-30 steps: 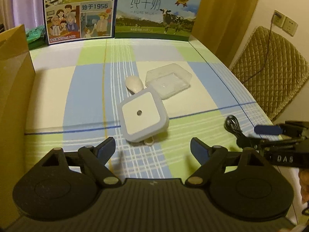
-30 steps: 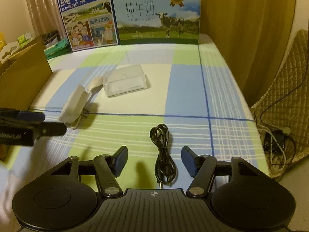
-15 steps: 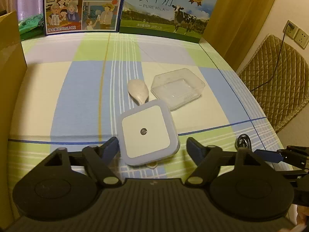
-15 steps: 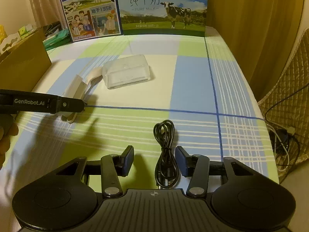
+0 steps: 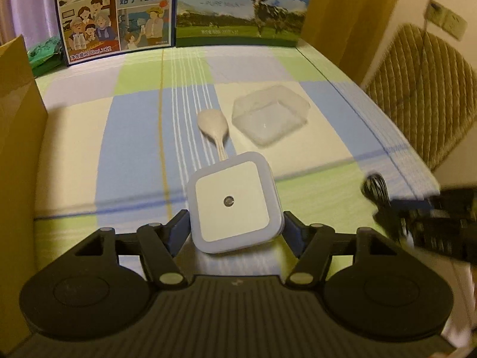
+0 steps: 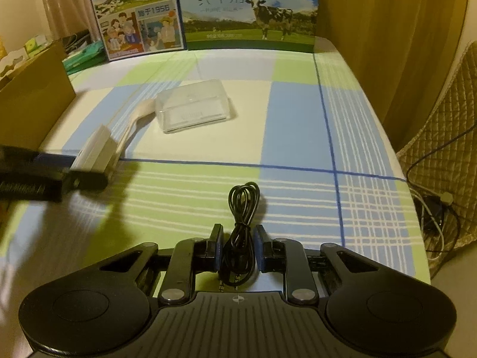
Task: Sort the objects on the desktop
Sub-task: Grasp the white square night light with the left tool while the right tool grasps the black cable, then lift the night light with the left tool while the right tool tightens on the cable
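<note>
A square white box with a pale blue rim [image 5: 235, 201] lies on the checked tablecloth, and my left gripper [image 5: 235, 226] is shut on it, one finger against each side. In the right wrist view the same box [image 6: 95, 149] shows at the left, inside the left gripper [image 6: 77, 167]. My right gripper [image 6: 240, 250] is shut on a coiled black cable [image 6: 243, 208], whose plugs lie just under the fingers. A beige spoon [image 5: 213, 126] lies behind the box, its handle reaching under it. Right of the spoon sits a clear plastic container [image 5: 269, 116].
A cardboard box [image 5: 18, 119] stands along the table's left edge. Two milk cartons [image 5: 238, 9] stand at the back. A quilted chair [image 5: 417, 95] is beyond the right edge, with cables on the floor [image 6: 435, 211] beside it.
The left gripper moved forward and closed around the square box. The right gripper moved forward over the black cable and its fingers closed on it.
</note>
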Demonstrator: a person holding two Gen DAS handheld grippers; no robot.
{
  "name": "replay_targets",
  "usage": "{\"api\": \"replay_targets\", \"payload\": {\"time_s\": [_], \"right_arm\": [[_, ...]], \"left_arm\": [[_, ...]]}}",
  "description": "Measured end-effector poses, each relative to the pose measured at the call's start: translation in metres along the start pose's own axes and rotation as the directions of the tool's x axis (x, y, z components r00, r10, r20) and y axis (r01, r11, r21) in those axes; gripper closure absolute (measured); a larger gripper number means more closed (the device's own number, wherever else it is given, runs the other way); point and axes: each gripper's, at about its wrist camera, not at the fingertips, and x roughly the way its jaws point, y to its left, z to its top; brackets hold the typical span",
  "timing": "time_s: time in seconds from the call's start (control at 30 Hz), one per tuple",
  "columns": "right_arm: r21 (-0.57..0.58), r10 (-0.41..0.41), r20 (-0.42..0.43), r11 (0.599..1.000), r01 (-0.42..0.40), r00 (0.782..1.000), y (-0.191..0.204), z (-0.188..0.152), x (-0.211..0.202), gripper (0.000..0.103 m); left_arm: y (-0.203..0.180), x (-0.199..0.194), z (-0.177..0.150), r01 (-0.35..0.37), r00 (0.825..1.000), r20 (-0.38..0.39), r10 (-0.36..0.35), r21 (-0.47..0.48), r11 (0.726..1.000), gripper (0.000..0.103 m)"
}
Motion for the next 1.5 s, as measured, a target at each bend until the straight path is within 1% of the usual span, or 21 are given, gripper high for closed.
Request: {"api": "replay_targets", "payload": {"time_s": [0.07, 0.13, 0.17, 0.2, 0.33, 0.4, 0.47, 0.57, 0.6, 0.63, 0.67, 0.7, 0.73, 0.8, 0.9, 1.07, 1.23, 1.37, 1.43, 1.5], "right_arm": [[0.029, 0.029, -0.007, 0.999, -0.029, 1.0, 0.002, -0.002, -0.003, 0.085], [0.08, 0.077, -0.016, 0.994, -0.075, 0.997, 0.005, -0.005, -0.008, 0.086], [0.093, 0.099, -0.019, 0.991, -0.097, 0.995, 0.008, -0.008, -0.011, 0.088], [0.093, 0.113, -0.023, 0.989, -0.111, 0.993, 0.012, -0.011, -0.015, 0.088], [0.036, 0.102, -0.042, 0.994, -0.1, 0.994, 0.034, -0.027, -0.024, 0.088], [0.033, 0.109, -0.049, 0.994, -0.107, 0.993, 0.04, -0.035, -0.026, 0.088], [0.03, 0.097, -0.038, 0.995, -0.096, 0.995, 0.044, -0.039, -0.028, 0.088], [0.007, 0.073, -0.03, 0.997, -0.073, 0.997, 0.048, -0.039, -0.027, 0.085], [0.011, 0.069, -0.029, 0.998, -0.069, 0.997, 0.047, -0.038, -0.026, 0.081], [0.016, 0.065, -0.032, 0.998, -0.065, 0.997, 0.045, -0.037, -0.024, 0.074], [0.02, 0.063, -0.035, 0.998, -0.062, 0.997, 0.043, -0.036, -0.022, 0.07], [0.021, 0.063, -0.031, 0.998, -0.062, 0.998, 0.043, -0.037, -0.022, 0.063], [0.019, 0.06, -0.032, 0.998, -0.06, 0.998, 0.043, -0.037, -0.022, 0.056], [0.013, 0.059, -0.032, 0.998, -0.058, 0.998, 0.044, -0.037, -0.021, 0.053], [0.014, 0.062, -0.032, 0.998, -0.062, 0.998, 0.044, -0.037, -0.021, 0.051], [0.027, 0.065, -0.03, 0.998, -0.065, 0.997, 0.043, -0.036, -0.021, 0.051], [0.029, 0.07, -0.029, 0.997, -0.069, 0.997, 0.044, -0.035, -0.02, 0.051], [0.02, 0.072, -0.029, 0.997, -0.072, 0.997, 0.045, -0.034, -0.02, 0.051], [0.025, 0.073, -0.024, 0.997, -0.073, 0.997, 0.045, -0.034, -0.02, 0.051], [0.029, 0.074, -0.021, 0.997, -0.073, 0.997, 0.044, -0.033, -0.02, 0.051]], "left_arm": [[-0.001, -0.012, -0.011, 0.002, 1.0, -0.017, -0.002, 0.022, 1.0, 0.041], [-0.004, -0.025, -0.023, 0.004, 0.999, -0.032, -0.003, 0.045, 0.999, 0.041], [-0.006, -0.033, -0.032, 0.007, 0.999, -0.038, -0.005, 0.06, 0.998, 0.041], [-0.007, -0.038, -0.037, 0.011, 0.999, -0.041, -0.008, 0.07, 0.998, 0.041], [-0.008, -0.062, -0.062, 0.019, 0.999, -0.045, -0.015, 0.093, 0.995, 0.041], [-0.007, -0.068, -0.071, 0.024, 0.998, -0.053, -0.018, 0.101, 0.995, 0.041], [-0.005, -0.07, -0.075, 0.028, 0.999, -0.047, -0.023, 0.101, 0.995, 0.041], [-0.004, -0.07, -0.075, 0.029, 0.999, -0.032, -0.026, 0.096, 0.995, 0.041], [-0.003, -0.071, -0.075, 0.029, 0.999, -0.025, -0.027, 0.093, 0.995, 0.041], [-0.003, -0.071, -0.075, 0.033, 0.999, -0.022, -0.031, 0.089, 0.996, 0.04], [-0.002, -0.07, -0.076, 0.038, 0.999, -0.022, -0.037, 0.08, 0.996, 0.037], [-0.001, -0.07, -0.076, 0.045, 0.999, -0.023, -0.044, 0.068, 0.997, 0.032], [0.0, -0.069, -0.076, 0.049, 0.999, -0.025, -0.047, 0.058, 0.997, 0.031], [0.001, -0.068, -0.076, 0.054, 0.998, -0.027, -0.053, 0.042, 0.998, 0.029], [0.003, -0.07, -0.074, 0.068, 0.998, -0.014, -0.068, 0.019, 0.997, 0.025], [0.011, -0.068, -0.07, 0.077, 0.997, -0.009, -0.078, -0.039, 0.996, 0.025], [0.017, -0.062, -0.067, 0.062, 0.998, -0.029, -0.064, -0.055, 0.997, 0.025], [0.018, -0.054, -0.066, 0.08, 0.994, -0.063, -0.084, -0.062, 0.995, 0.026], [0.017, -0.05, -0.067, 0.093, 0.992, -0.078, -0.099, -0.07, 0.993, 0.028], [0.017, -0.048, -0.068, 0.091, 0.992, -0.084, -0.097, -0.068, 0.993, 0.031]]}}
